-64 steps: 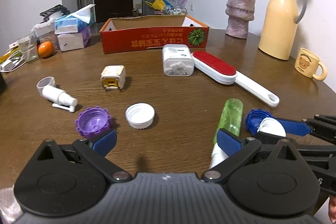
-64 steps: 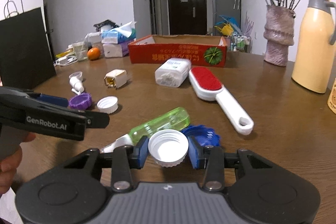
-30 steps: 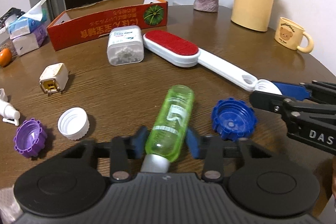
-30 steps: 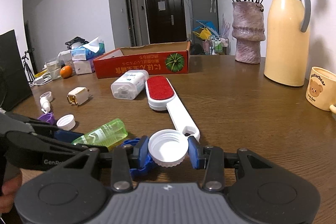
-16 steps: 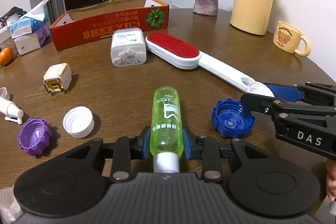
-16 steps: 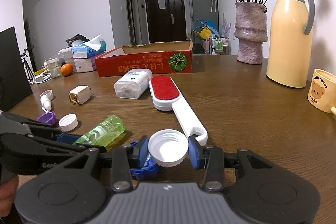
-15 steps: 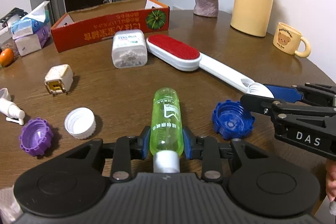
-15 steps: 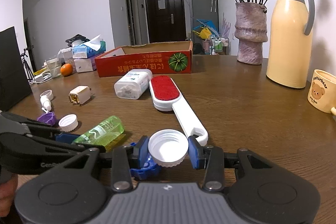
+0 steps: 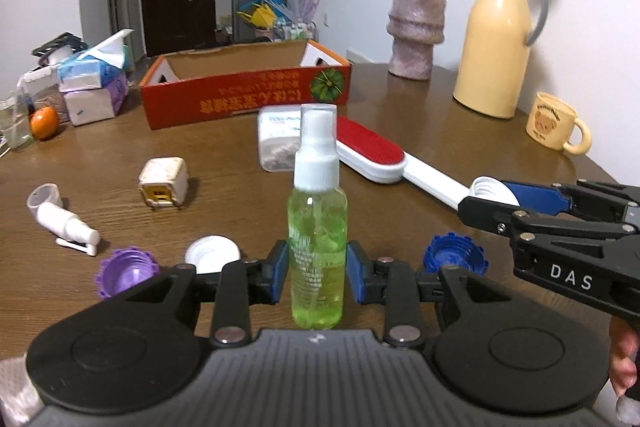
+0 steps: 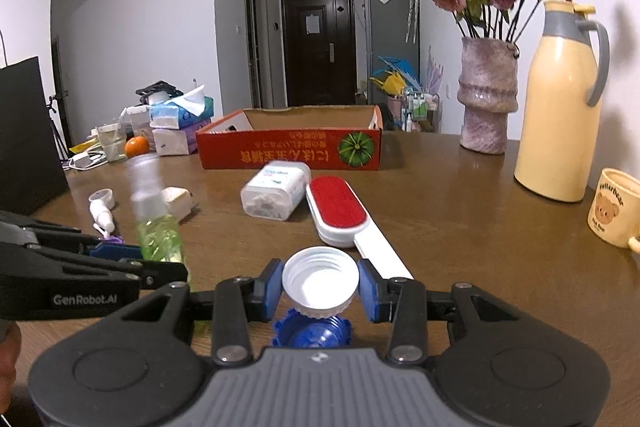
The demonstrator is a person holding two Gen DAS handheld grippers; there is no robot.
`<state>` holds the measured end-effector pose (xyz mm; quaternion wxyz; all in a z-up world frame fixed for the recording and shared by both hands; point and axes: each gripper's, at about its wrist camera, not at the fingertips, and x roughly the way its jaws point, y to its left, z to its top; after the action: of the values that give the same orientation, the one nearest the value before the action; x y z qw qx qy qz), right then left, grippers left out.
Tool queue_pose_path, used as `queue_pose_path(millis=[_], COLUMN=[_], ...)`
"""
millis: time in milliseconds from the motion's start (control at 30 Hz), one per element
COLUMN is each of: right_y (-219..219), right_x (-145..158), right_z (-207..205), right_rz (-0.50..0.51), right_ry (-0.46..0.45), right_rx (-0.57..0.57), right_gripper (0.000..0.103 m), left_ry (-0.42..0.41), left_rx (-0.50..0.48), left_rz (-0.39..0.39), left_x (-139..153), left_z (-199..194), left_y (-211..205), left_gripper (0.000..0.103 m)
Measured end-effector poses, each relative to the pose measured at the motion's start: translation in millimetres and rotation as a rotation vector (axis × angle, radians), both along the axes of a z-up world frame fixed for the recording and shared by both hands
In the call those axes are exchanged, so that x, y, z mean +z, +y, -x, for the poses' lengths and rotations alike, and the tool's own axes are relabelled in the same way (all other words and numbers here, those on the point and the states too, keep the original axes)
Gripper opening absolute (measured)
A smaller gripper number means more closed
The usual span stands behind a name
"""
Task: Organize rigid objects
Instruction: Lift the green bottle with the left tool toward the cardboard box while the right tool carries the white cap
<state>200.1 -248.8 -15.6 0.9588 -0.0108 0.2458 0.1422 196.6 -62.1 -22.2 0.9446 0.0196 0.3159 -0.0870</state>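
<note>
My left gripper [image 9: 317,273] is shut on a green spray bottle [image 9: 317,227] with a white pump top and holds it upright above the table; it also shows, blurred, in the right wrist view [image 10: 154,217]. My right gripper [image 10: 320,290] is shut on a white cap [image 10: 320,279], held above a blue cap [image 10: 314,333]. The right gripper and its cap [image 9: 490,189] show at the right of the left wrist view, above the blue cap [image 9: 454,257]. An open red cardboard box [image 9: 248,93] stands at the back.
On the wooden table lie a red lint brush [image 9: 372,155], a white pill container [image 9: 278,143], a cube charger [image 9: 164,183], a purple cap [image 9: 126,273], a white cap [image 9: 214,257] and a small white sprayer [image 9: 66,225]. A vase, thermos [image 9: 496,43] and mug [image 9: 556,123] stand at the right.
My left gripper has lifted the green bottle off the table and turned it from lying flat to upright. My right gripper has risen a little with the white cap.
</note>
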Motion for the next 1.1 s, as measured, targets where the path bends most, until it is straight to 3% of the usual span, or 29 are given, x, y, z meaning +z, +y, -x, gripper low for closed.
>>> queue_pose_path(millis=[500,1100], right_y=[32,61], right_x=[32,58], right_z=[-8,-67], right_rz=[0.006,0.003], right_ry=[-0.055,-0.078], right_rx=[0.021,0.066], right_gripper=[0.039,0.039], left_ry=[-0.091,-0.115], left_rx=[0.037,0.110], left_rz=[0.017,0.034], left_x=[44,73], left_z=[-1,-54], left_y=[31,66], left_gripper=[0.032,0.032])
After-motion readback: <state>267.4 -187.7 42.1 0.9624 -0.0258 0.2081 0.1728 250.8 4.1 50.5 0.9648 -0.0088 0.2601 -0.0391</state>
